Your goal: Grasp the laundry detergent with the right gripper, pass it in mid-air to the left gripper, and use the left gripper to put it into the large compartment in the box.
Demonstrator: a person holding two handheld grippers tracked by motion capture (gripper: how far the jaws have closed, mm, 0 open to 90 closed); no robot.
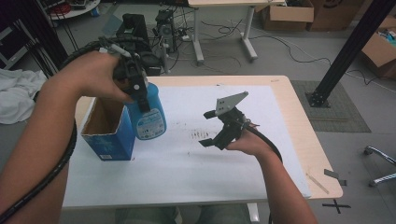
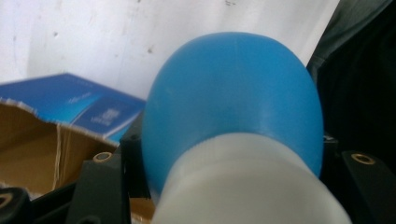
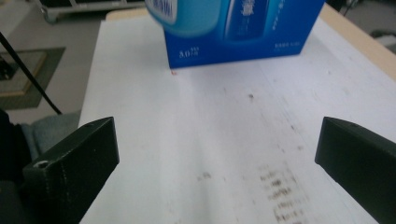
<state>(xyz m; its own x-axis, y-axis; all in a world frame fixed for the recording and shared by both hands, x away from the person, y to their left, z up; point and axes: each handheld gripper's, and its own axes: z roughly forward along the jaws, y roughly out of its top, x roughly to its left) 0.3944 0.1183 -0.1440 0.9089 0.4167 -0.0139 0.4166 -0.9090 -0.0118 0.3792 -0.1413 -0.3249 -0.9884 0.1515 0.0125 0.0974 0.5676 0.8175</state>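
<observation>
Your right gripper [image 1: 211, 128]: jaws wide apart, empty, hovering over the white table sheet [image 1: 196, 172]. Your left gripper [image 1: 137, 93]: clamped on the white-capped blue plastic bottle [image 1: 150, 116], held just beside the open blue cardboard box [image 1: 109, 133].

R tongs [image 3: 217, 154] – jaws wide | blue box [image 3: 261, 37] ahead – white sheet [image 3: 210, 121]

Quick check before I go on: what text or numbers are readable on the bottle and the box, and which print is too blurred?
"5.0": on the blue box, lower left of its face, small characters after it unreadable.
Blue box, other white print: too blurred.
Blue bottle label: print and barcode too small to read.
White table cover: dark smudges, no words.
</observation>
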